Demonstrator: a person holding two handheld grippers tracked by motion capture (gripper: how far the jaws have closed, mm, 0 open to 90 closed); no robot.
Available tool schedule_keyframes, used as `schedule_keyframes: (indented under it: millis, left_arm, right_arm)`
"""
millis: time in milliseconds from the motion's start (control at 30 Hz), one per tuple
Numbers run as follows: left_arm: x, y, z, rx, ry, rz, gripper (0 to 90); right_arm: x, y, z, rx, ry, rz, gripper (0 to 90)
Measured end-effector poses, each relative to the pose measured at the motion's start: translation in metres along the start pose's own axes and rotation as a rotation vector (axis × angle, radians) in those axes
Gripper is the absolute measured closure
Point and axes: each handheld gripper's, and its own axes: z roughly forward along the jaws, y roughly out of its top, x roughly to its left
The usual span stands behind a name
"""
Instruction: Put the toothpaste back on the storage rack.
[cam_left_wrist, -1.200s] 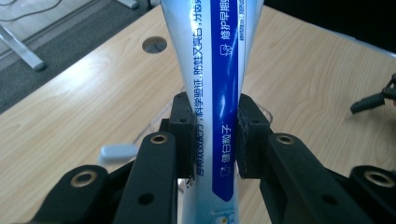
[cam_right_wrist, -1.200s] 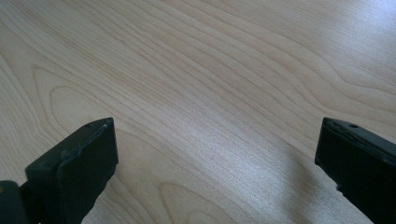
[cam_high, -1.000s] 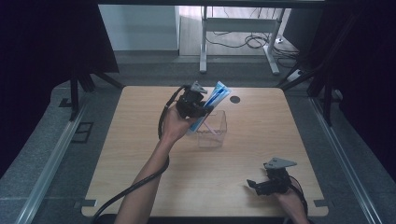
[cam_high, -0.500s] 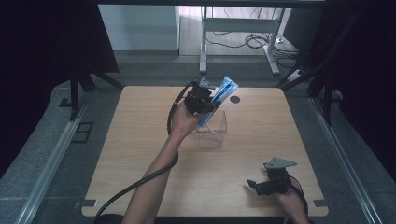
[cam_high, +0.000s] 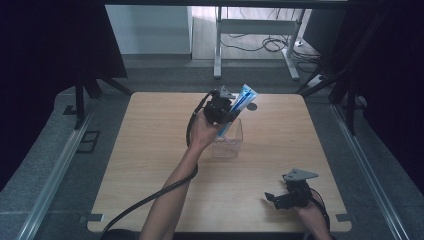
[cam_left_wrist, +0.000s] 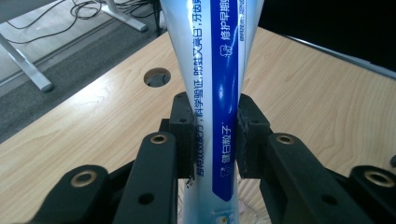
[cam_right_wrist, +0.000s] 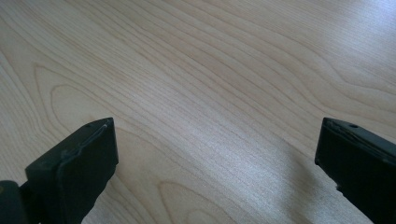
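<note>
High view: left gripper (cam_high: 226, 107) clamps toothpaste tube (cam_high: 239, 106) over clear container (cam_high: 229, 141) near the tabletop's far edge; lower it straight. Right gripper (cam_high: 280, 197) rests released.

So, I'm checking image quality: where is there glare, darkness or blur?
High view: dark surroundings, the light wooden table evenly lit. Left gripper view: the blue-and-white toothpaste tube is sharp, its print readable. Right gripper view: a soft sheen on the wood grain.
</note>
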Motion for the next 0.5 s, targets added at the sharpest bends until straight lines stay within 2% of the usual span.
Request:
schedule_keyframes:
  millis: [500]
  left_arm:
    - [-0.004,-0.023,0.021,0.025,0.006,0.008,72.3]
  right_arm:
    - [0.000,0.000,0.000,0.005,0.002,0.005,0.0]
